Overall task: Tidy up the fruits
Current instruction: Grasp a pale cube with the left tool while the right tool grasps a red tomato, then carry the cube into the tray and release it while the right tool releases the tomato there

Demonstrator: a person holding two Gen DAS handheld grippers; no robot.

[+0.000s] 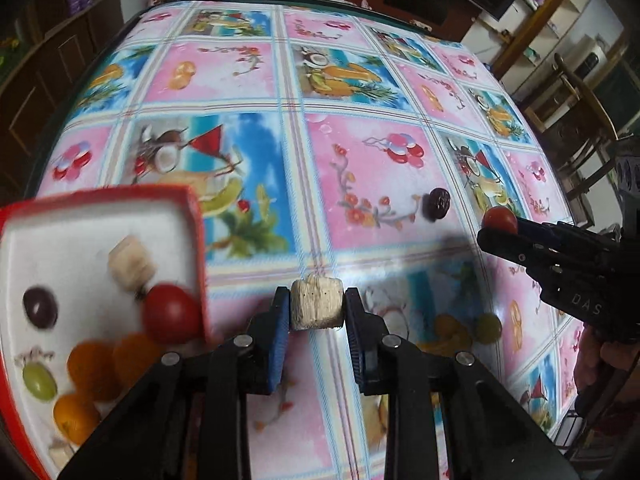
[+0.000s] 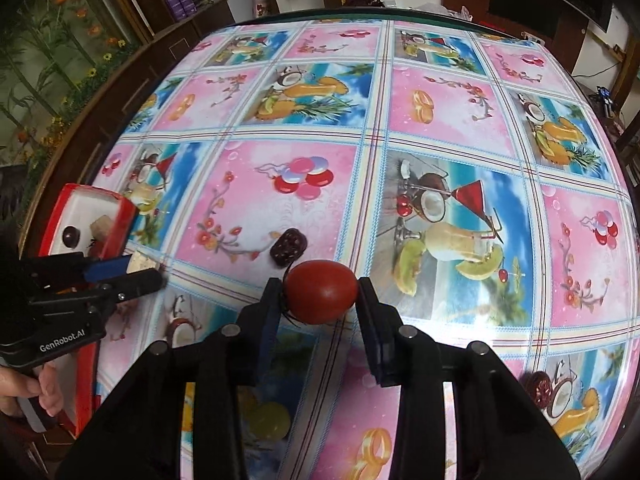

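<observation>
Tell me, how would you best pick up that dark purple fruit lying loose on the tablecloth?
Come from above and close the fingers across its narrow middle. The dark fruit lies flat on its side, oblong, with bare tablecloth all around, so both long flanks look open. Both grippers hold other fruit now.

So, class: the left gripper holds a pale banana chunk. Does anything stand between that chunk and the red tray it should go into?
Only the tray's own raised red wall. The banana chunk, clamped in the left gripper, sits just right of the red tray, with nothing else visible between them.
</observation>
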